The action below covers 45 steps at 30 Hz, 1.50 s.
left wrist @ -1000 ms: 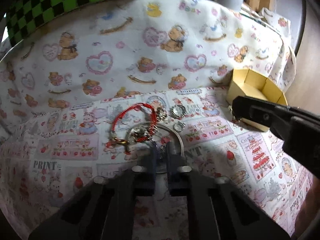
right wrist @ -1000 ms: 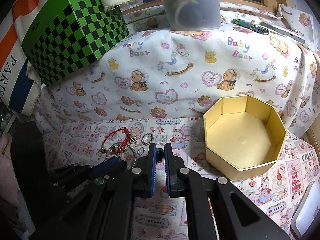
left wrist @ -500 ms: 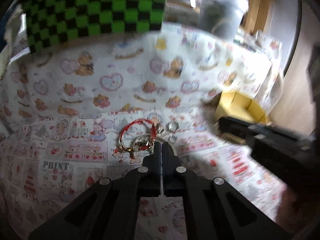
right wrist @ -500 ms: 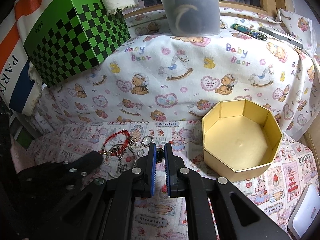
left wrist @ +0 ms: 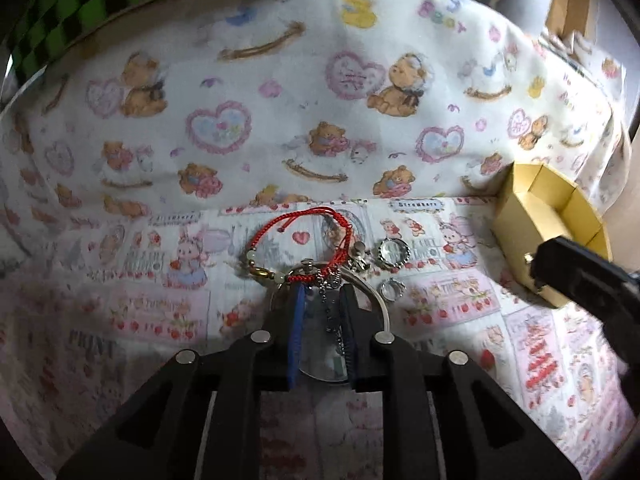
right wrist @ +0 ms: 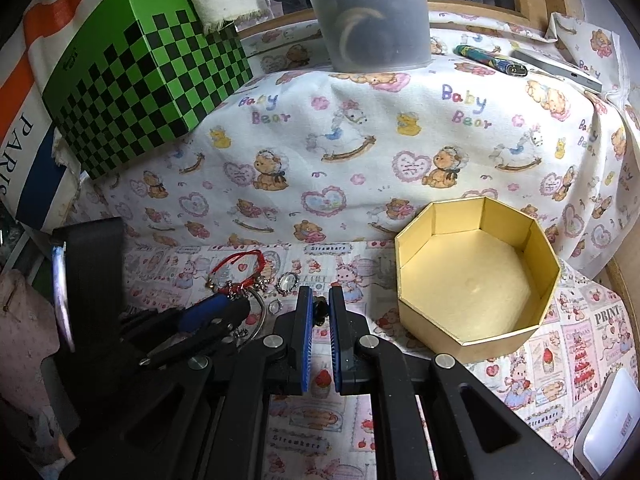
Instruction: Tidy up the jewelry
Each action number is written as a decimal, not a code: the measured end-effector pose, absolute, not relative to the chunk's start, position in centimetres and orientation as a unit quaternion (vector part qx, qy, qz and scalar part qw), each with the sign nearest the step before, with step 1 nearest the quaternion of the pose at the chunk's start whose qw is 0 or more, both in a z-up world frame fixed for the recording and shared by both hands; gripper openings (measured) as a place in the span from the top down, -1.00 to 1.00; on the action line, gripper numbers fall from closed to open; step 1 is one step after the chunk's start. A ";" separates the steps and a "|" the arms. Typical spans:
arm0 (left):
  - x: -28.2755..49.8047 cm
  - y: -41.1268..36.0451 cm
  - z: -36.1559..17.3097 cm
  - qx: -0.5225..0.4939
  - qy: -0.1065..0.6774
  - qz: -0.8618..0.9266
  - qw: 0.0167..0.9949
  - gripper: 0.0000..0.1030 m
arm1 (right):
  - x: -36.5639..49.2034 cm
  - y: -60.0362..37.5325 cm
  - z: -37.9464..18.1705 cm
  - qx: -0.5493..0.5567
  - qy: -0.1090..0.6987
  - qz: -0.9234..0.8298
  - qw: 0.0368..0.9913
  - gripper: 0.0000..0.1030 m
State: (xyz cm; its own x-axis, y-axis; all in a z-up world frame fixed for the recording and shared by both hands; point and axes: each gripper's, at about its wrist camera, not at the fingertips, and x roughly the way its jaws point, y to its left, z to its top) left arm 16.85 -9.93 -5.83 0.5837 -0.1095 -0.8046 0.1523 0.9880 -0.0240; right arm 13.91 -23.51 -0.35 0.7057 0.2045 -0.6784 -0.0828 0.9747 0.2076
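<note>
While the left gripper [left wrist: 322, 300] stands open over the silver bangle [left wrist: 382, 308], holding nothing, the red cord bracelet [left wrist: 304, 236] lies at its 12 o'clock, long axis running 10-to-4. Right gripper [right wrist: 319, 304] is part-open on a small dark item; contact unclear.

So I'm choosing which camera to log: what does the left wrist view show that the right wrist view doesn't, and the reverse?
Only the left wrist view shows the left gripper open astride the fine chain and silver bangle. Only the right wrist view shows the yellow box's bare floor, the plastic tub, the pen, and a small dark piece between the right gripper's fingers. Both show the red cord bracelet, the round ring, the box and the green checkered box.
</note>
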 end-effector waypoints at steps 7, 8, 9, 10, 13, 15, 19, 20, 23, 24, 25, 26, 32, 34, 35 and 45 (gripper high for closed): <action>16.4 -7.9 -4.6 -0.018 0.446 -0.104 0.889 0.95 | 13.9 -24.5 -0.2 0.101 0.373 0.073 0.919 0.83; 15.9 -7.5 -4.0 -0.021 0.442 -0.107 0.891 0.95 | 13.8 -24.7 -0.1 0.103 0.372 0.073 0.919 0.83; 15.4 -7.0 -3.2 -0.025 0.440 -0.111 0.891 0.95 | 13.7 -24.8 0.0 0.104 0.371 0.073 0.920 0.83; 15.0 -6.6 -2.5 -0.031 0.435 -0.115 0.892 0.95 | 13.7 -24.8 0.1 0.104 0.369 0.073 0.921 0.83; 13.4 -5.1 0.0 -0.050 0.417 -0.128 0.898 0.95 | 13.4 -24.9 0.5 0.102 0.363 0.071 0.923 0.83; 12.6 -4.6 1.7 -0.044 0.401 -0.128 0.906 0.95 | 13.3 -25.0 0.7 0.102 0.360 0.070 0.925 0.83; 11.1 -4.1 4.4 -0.038 0.374 -0.138 0.917 0.95 | 12.8 -25.0 1.6 0.098 0.349 0.072 0.929 0.83; 10.8 -4.0 5.1 -0.036 0.367 -0.142 0.918 0.95 | 12.4 -24.9 2.1 0.095 0.341 0.071 0.932 0.83; 9.7 -4.9 7.3 -0.026 0.350 -0.154 0.923 0.95 | 11.3 -25.1 3.7 0.097 0.321 0.087 0.938 0.83; 9.4 -5.2 8.1 -0.021 0.346 -0.163 0.924 0.95 | 10.9 -25.3 4.1 0.097 0.315 0.091 0.940 0.83; 9.1 -5.6 8.9 -0.016 0.343 -0.171 0.924 0.95 | 10.5 -25.5 4.7 0.094 0.308 0.093 0.942 0.83; 8.8 -6.0 9.5 -0.009 0.338 -0.180 0.924 0.95 | 10.2 -25.8 5.1 0.089 0.303 0.094 0.944 0.83; 9.1 -9.4 11.4 -0.025 0.311 -0.252 0.916 0.95 | 9.6 -29.0 5.7 0.072 0.293 0.067 0.951 0.83; 9.9 -11.2 11.0 -0.020 0.314 -0.270 0.910 0.95 | 9.8 -30.8 5.2 0.084 0.293 0.054 0.951 0.83; 10.3 -12.1 10.7 -0.017 0.315 -0.277 0.907 0.95 | 10.1 -31.7 4.7 0.090 0.295 0.047 0.950 0.83; 14.3 -19.5 6.0 -0.009 0.366 -0.321 0.873 0.94 | 12.0 -36.3 1.6 0.142 0.341 0.033 0.929 0.83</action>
